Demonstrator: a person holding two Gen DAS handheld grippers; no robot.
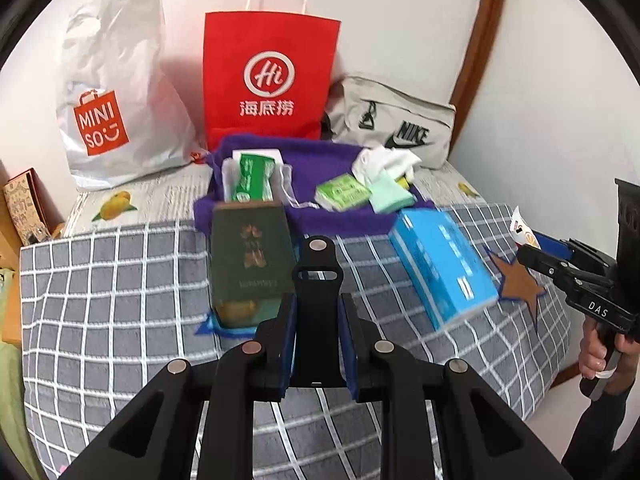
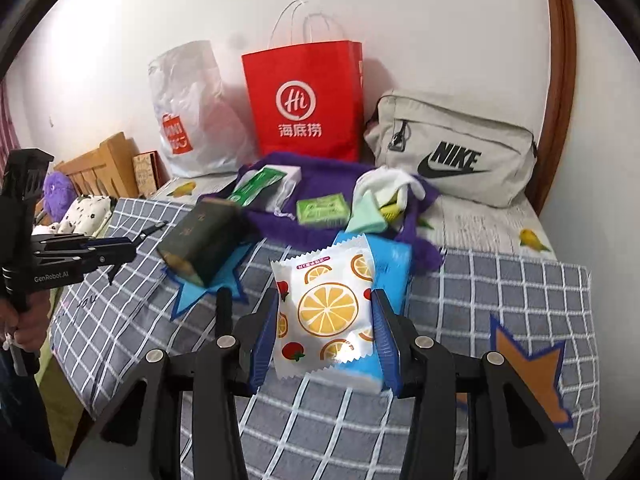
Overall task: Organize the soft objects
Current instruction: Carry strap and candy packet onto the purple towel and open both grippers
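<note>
My left gripper (image 1: 318, 344) is shut on a black strap-like piece (image 1: 318, 280) above the grey checked blanket (image 1: 120, 300). My right gripper (image 2: 326, 336) is shut on a white packet printed with orange slices (image 2: 326, 312), held above a blue tissue pack (image 2: 394, 268). A dark green box (image 1: 250, 264) lies on a blue star patch. Behind it a purple cloth (image 1: 320, 160) holds green packets (image 1: 252, 178), a mint cloth (image 1: 390, 198) and a white cloth (image 1: 384, 162). The blue tissue pack (image 1: 444, 264) shows at right in the left wrist view.
Against the wall stand a white Miniso bag (image 1: 116, 96), a red paper bag (image 1: 268, 80) and a grey Nike pouch (image 1: 396, 120). An orange star patch (image 2: 532, 372) is on the blanket at right. A wooden headboard (image 2: 100, 168) and plush toys (image 2: 60, 192) are at left.
</note>
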